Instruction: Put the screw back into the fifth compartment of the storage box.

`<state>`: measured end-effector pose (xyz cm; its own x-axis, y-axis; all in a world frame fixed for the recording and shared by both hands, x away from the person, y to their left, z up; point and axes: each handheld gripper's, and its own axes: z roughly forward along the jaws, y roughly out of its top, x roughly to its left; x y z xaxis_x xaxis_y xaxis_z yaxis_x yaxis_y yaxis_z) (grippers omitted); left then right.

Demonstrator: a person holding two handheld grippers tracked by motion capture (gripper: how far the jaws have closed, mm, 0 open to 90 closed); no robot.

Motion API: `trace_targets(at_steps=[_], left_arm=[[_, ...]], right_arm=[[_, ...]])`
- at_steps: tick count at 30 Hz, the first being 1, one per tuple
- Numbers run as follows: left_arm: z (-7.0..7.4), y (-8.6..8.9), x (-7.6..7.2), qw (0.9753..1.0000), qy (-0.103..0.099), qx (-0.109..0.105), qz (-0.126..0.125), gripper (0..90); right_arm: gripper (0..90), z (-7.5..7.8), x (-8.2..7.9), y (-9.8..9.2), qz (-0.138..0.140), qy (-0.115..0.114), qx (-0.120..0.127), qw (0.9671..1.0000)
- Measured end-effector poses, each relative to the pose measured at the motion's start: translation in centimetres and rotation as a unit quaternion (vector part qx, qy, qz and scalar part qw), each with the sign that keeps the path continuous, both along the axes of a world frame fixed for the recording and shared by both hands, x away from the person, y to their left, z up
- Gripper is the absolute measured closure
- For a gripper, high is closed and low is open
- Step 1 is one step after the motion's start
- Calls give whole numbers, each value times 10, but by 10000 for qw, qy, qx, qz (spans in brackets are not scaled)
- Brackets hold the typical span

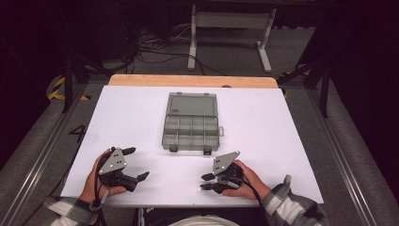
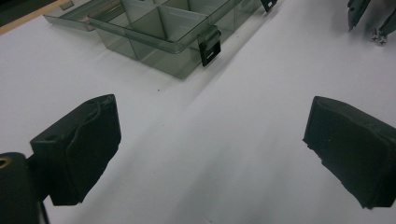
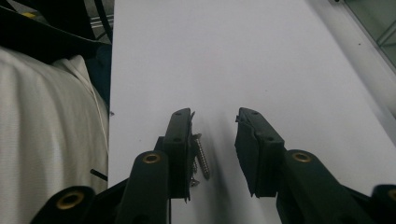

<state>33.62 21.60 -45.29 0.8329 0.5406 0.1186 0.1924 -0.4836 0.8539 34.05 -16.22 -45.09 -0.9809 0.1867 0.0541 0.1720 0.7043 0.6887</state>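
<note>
A clear grey compartment box (image 1: 192,133) lies open mid-table with its lid (image 1: 192,104) folded back; it appears again as the box (image 2: 159,28) with a dark latch (image 2: 208,44). Its compartments look empty. My left gripper (image 1: 137,164) rests at the front left with its jaws wide apart; in its own view the left gripper (image 2: 212,116) has nothing between them. My right gripper (image 1: 205,182) sits at the front right and points left. In its own view the right gripper (image 3: 215,116) is open, and a silver screw (image 3: 201,156) lies on the sheet against the inner face of one jaw.
A white sheet (image 1: 263,117) covers the table, with a wooden edge (image 1: 193,80) at the back. The person's white shirt (image 3: 46,121) lies close past the table's front edge. The other gripper's jaws (image 2: 369,14) and a screw (image 2: 379,37) show far off. Cables and a frame stand on the floor beyond.
</note>
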Motion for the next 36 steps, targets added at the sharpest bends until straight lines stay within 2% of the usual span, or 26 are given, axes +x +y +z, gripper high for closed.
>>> trace_targets(at_steps=[12, 22, 23, 30, 36], left_arm=[[0, -1, 0, 10000, 11, 34, 7, 46], [0, -1, 0, 10000, 17, 34, -6, 46], [0, -1, 0, 10000, 21, 26, 3, 45], [-1, 0, 0, 10000, 23, -2, 22, 45], [-1, 0, 0, 10000, 26, -17, 43, 45]], right_arm=[[734, -2, 1, 1, -131, -148, -91, 9998], [845, -3, 1, 1, -221, -275, -72, 9994], [877, -3, 1, 1, -271, -283, -63, 9992], [882, -3, 2, 1, -300, -293, -38, 9991], [882, 2, 3, -2, -365, -344, 125, 9987]])
